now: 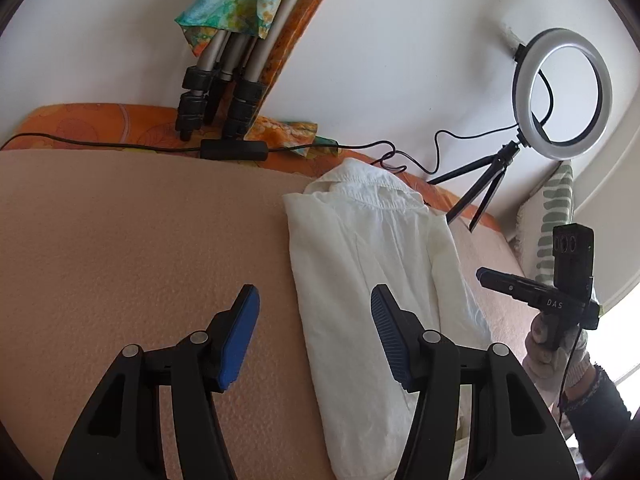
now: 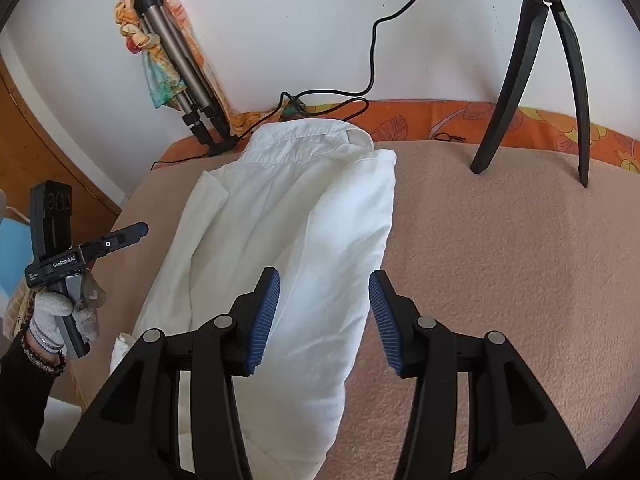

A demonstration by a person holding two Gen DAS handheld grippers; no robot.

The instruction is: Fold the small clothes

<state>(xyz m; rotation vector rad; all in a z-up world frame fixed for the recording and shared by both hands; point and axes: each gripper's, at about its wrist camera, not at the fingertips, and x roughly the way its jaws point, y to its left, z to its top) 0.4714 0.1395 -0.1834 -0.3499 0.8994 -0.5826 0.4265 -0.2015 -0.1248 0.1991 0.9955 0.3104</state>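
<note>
Right now both tools are hanging released above the bed, gripping nothing. The left gripper [image 1: 315, 334] is standing with its blue pads [image 1: 238, 340] well apart; one pad is hovering over bare blanket [image 1: 140, 260], the other over the near left edge of the white shirt [image 1: 368, 248]. Whether that pad is brushing the cloth I cannot tell. The right gripper [image 2: 325, 320] is likewise spread, its jaws straddling the shirt's [image 2: 288, 220] right fold, nothing pinched between them.

The shirt is lying folded into a long narrow strip, collar at the far end by the wall, hem running toward the near edge. Its sides are lying fairly straight.

To the left of the shirt the peach blanket is stretching wide and bare; to the right, too, up to the ring light [image 1: 564, 92] on its small tripod [image 1: 484, 184]. At the far edge a cable [image 1: 120, 144] is trailing along the orange sheet [image 1: 80, 120], beside a folded tripod [image 1: 224, 92] leaning on the wall with a colourful scarf [image 1: 232, 4] draped over it.
</note>
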